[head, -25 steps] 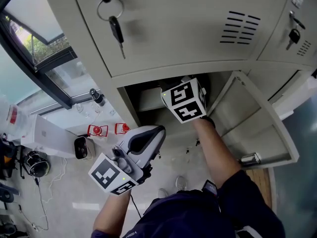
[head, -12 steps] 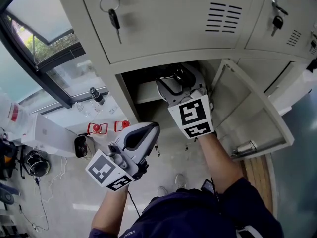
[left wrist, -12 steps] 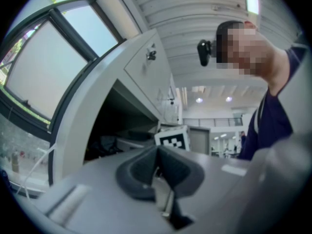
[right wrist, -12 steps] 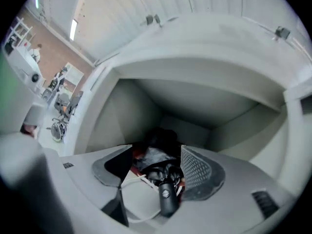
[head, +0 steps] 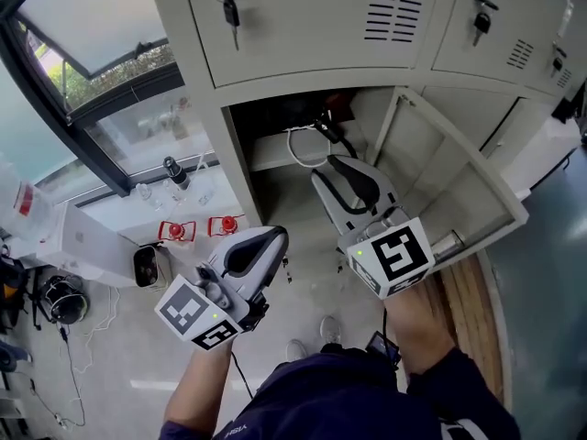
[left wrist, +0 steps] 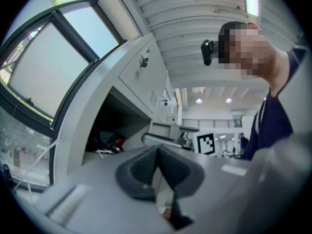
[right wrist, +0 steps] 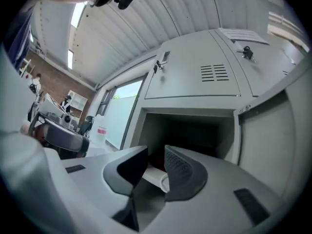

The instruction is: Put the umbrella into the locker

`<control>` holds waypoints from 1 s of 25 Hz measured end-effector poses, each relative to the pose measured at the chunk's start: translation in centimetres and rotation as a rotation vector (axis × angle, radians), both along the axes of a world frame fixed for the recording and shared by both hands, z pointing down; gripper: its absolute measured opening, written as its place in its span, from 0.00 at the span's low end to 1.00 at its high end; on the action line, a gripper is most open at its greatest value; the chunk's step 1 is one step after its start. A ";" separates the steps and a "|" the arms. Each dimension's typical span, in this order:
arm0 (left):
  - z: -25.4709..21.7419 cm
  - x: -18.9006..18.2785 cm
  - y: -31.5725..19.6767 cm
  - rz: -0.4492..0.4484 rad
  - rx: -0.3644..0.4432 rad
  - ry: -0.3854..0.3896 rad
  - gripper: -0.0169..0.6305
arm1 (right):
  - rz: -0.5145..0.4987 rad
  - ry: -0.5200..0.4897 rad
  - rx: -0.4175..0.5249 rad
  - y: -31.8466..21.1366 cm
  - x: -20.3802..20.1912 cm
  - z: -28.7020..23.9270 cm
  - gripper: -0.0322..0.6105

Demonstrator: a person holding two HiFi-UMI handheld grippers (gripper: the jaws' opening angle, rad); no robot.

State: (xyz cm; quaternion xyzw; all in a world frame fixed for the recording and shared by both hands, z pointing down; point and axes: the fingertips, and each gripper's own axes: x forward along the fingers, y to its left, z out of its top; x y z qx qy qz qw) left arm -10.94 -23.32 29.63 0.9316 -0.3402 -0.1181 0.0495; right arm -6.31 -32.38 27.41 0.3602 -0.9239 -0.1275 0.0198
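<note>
The dark folded umbrella (head: 321,128) lies on the shelf inside the open locker compartment (head: 266,168), with a white cord loop (head: 297,148) hanging at its front. In the left gripper view the umbrella (left wrist: 105,141) shows as a dark bundle in the opening. My right gripper (head: 328,174) is outside the compartment, just in front of it and apart from the umbrella. Its jaws have just been closing and stand a little apart with nothing between them (right wrist: 156,159). My left gripper (head: 273,238) hangs lower left, shut and empty (left wrist: 157,152).
The compartment's door (head: 459,191) stands swung open to the right. Keys (head: 231,12) hang in the closed door above, and another key (head: 479,21) in the neighbouring one. On the floor at left are a white box (head: 87,241), red items (head: 174,230) and a dark-framed window (head: 83,108).
My right gripper has drawn back out of the compartment toward me, empty, with its jaws narrower. The umbrella stays on the shelf. My left gripper has shifted slightly.
</note>
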 end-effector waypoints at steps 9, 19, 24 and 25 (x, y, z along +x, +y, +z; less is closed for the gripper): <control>1.8 -0.4 2.8 0.018 -0.031 0.010 0.03 | -0.071 -0.041 -0.107 5.9 1.3 2.6 0.10; 3.0 -1.3 4.0 0.019 -0.064 0.043 0.03 | -0.091 -0.040 -0.176 9.4 1.4 4.7 0.06; 3.2 -1.5 4.1 0.024 -0.069 0.059 0.03 | -0.086 -0.034 -0.182 9.6 1.5 5.0 0.06; 3.1 -1.5 4.0 0.025 -0.069 0.059 0.03 | -0.085 -0.032 -0.182 9.6 1.4 5.0 0.06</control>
